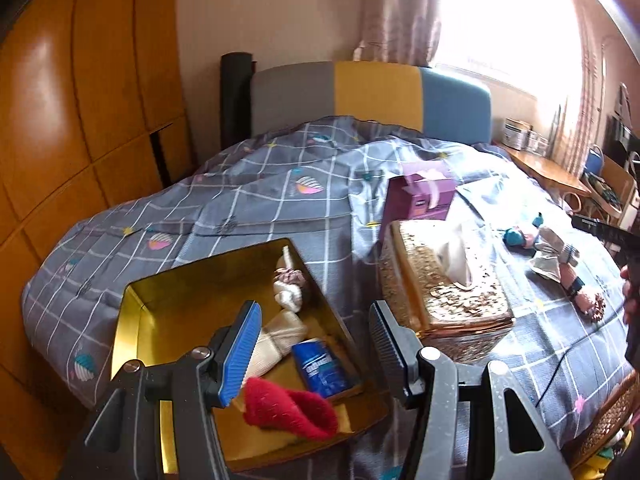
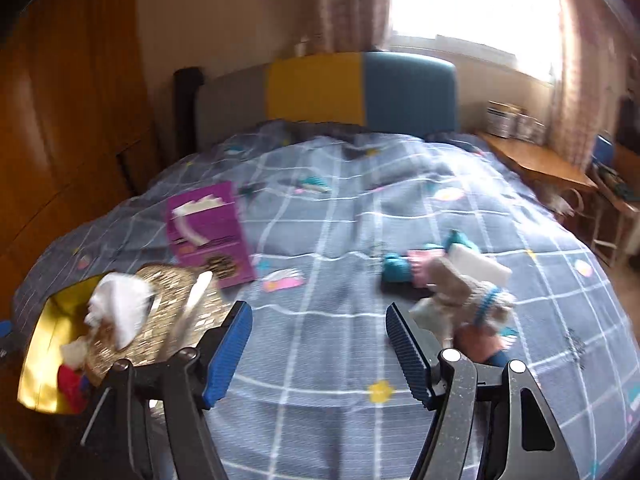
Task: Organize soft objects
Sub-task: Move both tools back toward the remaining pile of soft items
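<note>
l gripper (image 1: 312, 344) and r gripper (image 2: 320, 346) both spread wide, nothing held. red sock (image 1: 288, 406) lies in gold tin (image 1: 132, 320), partly behind l finger. loose socks (image 2: 460, 292) blurred, right of tin on bedspread (image 2: 340, 240).

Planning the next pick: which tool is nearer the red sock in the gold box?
Left. The left tool hangs open right above the red sock; the right tool is open over bare quilt, with the sock far off to its left.

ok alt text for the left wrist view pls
The open left gripper hovers over a gold tin on a bed, the tin holding a red sock, cream socks and a blue pack. A gold tissue box sits beside it.
</note>
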Tool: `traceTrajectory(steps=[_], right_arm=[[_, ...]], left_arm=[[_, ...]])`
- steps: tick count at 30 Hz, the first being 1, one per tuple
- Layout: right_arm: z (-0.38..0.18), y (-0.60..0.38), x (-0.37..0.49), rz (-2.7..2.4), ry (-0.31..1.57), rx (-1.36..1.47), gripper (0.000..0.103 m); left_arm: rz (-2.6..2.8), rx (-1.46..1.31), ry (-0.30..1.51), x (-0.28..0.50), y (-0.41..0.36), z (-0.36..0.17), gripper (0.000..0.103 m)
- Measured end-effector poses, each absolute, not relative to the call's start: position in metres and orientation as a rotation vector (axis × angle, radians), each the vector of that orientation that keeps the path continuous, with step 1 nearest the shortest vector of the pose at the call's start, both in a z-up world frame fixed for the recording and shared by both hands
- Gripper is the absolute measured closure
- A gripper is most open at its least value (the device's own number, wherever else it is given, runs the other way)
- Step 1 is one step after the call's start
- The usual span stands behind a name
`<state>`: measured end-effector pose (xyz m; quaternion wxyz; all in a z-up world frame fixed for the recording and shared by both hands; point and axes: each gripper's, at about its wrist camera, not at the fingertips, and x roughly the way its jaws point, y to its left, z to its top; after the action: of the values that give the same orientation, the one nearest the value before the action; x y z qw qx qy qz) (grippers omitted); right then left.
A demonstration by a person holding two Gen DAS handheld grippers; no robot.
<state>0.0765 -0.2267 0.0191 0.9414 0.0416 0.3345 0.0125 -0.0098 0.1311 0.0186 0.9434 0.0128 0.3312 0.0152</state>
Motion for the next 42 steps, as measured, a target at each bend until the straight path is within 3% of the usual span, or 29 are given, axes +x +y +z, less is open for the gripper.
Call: traceTrajectory(steps=[11, 16, 34, 42], right_arm=[[-0.008, -0.358, 0.093, -0.381, 0.644, 0.227, 0.029], [-0.028, -0.405, 0.083, -0.493, 0.686, 0.435, 0.029], [-0.048, -0.445, 0.065, -0.495, 0.712, 0.742, 0.028], [-0.065, -0.442, 0.099, -0.280, 0.788, 0.886, 0.027]], left_arm=[[-0.109, 0.114, 0.663, 0.009, 0.072, 0.031, 0.046], [-0.193, 0.123, 0.693, 0.026, 0.039, 0.032, 0.046], [-0.552, 0.056, 0.915, 0.098, -0.122, 0.003, 0.046], [-0.575, 0.065, 0.965, 0.104, -0.141, -0.015, 0.046]])
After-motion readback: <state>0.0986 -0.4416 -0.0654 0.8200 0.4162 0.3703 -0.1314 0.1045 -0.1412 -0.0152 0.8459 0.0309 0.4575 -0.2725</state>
